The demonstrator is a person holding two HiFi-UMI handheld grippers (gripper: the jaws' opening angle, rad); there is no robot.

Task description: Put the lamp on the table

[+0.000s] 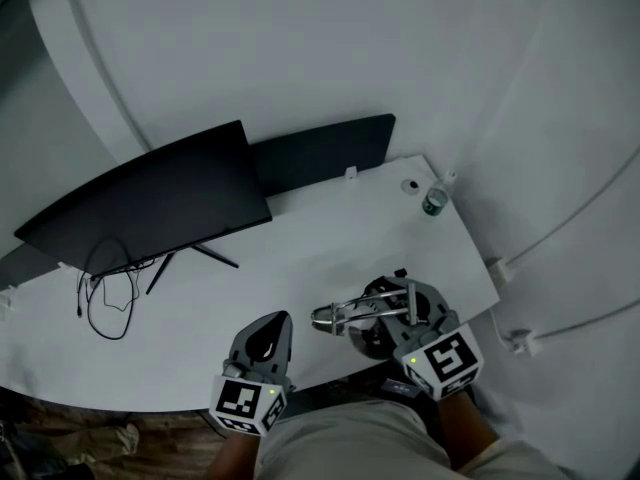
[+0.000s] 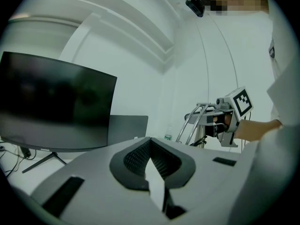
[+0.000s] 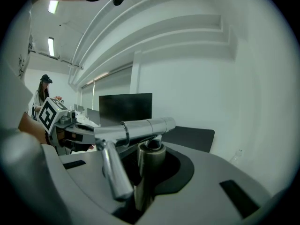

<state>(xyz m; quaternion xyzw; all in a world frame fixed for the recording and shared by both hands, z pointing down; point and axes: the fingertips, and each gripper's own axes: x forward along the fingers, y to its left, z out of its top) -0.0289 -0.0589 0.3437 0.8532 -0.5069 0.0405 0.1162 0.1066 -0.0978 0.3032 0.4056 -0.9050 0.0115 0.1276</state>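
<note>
Right hand-held gripper (image 1: 400,303) pinches the lamp (image 1: 345,315) by its upright post, with the jaws closed on the metal just under the chrome head tube. My left hand-held gripper (image 1: 272,323) hangs in front of the monitor (image 1: 150,203), on my side of it, with its jaws pressed together on nothing.

The white counter (image 1: 330,238) carries the monitor and spreads out in front of it and to its right. A flat dark panel (image 1: 320,150) stands behind the monitor, to its right. The lamp sits in front of the monitor and to its right, well apart from it, over the strip of counter closest to me. A dark round base shows beneath the gripper, but I cannot tell whether it touches the surface. A small bottle (image 1: 434,201) stands far to the monitor's right, and cables (image 1: 105,303) loop down below its left end.

I judge the step in hand to be the set-down. To do it well, I would carry the lamp a little toward the monitor so the whole base lands on the counter. I would hold the post plumb and lower it straight until the base sits flat. The chrome head reaches out sideways, so the lamp is likely top-heavy. I would steady it with the left hand-held gripper and part the jaws of the right hand-held gripper only once nothing rocks.
</note>
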